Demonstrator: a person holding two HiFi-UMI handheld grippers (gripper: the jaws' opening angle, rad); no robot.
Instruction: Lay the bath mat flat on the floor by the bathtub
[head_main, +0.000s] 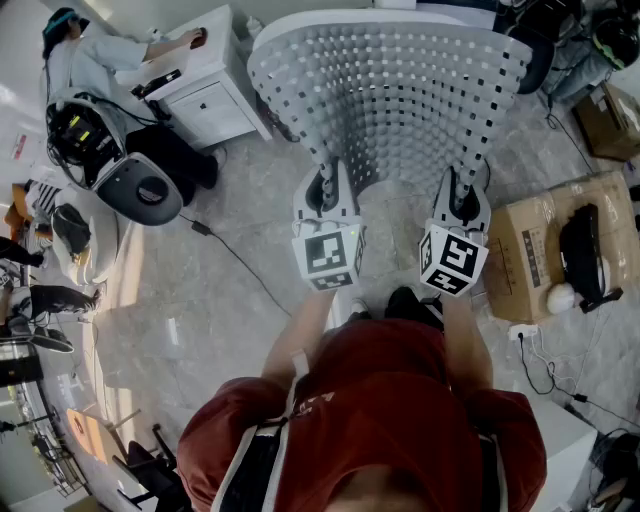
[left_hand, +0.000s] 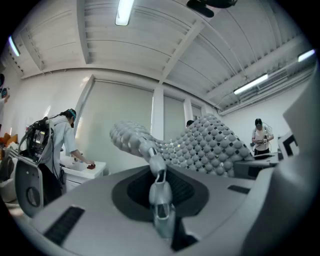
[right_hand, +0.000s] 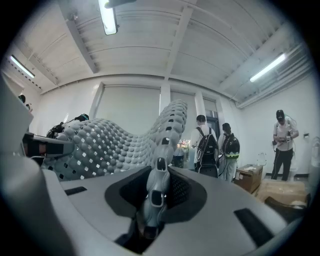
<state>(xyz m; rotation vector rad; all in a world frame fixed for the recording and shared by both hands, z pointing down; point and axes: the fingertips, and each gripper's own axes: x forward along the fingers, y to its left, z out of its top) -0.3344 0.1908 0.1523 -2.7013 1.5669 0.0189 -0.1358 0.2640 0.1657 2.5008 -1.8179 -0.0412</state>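
A large, lab-like work hall: the two gripper views show a high white beamed ceiling (left_hand: 165, 55) hung with long fluorescent tube lights (right_hand: 106, 17) above plain pale walls (right_hand: 65, 107). In the head view the grey marbled stone floor (head_main: 230, 330) carries working clutter. A thin black cable (head_main: 240, 262) runs across the middle left, and brown cardboard boxes (head_main: 525, 260) sit at the right edge with white plugs and cords (head_main: 525, 340) below them. At upper left stands a white drawer cabinet (head_main: 210, 95) — a person in a white coat (head_main: 95, 55) reaches onto it. Right of centre in the right gripper view, people wearing black backpacks (right_hand: 207, 147) stand together.
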